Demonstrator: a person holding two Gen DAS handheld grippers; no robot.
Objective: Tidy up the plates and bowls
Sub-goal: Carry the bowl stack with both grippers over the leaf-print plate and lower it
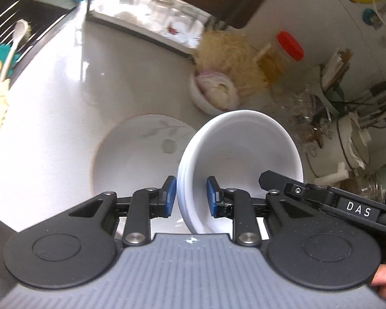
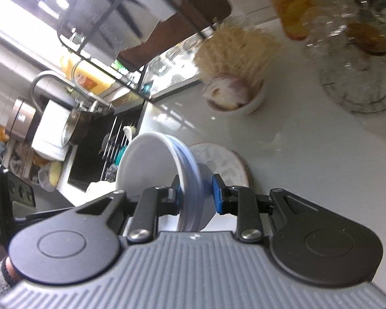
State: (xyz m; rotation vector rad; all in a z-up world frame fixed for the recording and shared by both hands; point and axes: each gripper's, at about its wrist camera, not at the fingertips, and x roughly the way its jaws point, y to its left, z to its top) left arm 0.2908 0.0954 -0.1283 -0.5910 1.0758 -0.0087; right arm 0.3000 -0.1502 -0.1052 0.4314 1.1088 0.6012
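A stack of nested white bowls [image 1: 240, 154] is held tilted on its side above the white counter. My left gripper [image 1: 191, 197] is shut on the stack's rim, one blue pad outside and one inside. My right gripper [image 2: 196, 194] is shut on the opposite rim of the same bowls [image 2: 151, 162]. A white plate with a grey leaf pattern [image 1: 139, 152] lies flat on the counter just below and left of the bowls; it also shows in the right wrist view [image 2: 222, 161].
A small white bowl with garlic and straw-like fibres [image 1: 213, 90] stands behind. A red-lidded jar [image 1: 280, 54] and glassware [image 2: 357, 77] sit to the right. A dish rack with glasses [image 1: 157, 18] is at the back; the dark sink [image 2: 100, 149] is at the left.
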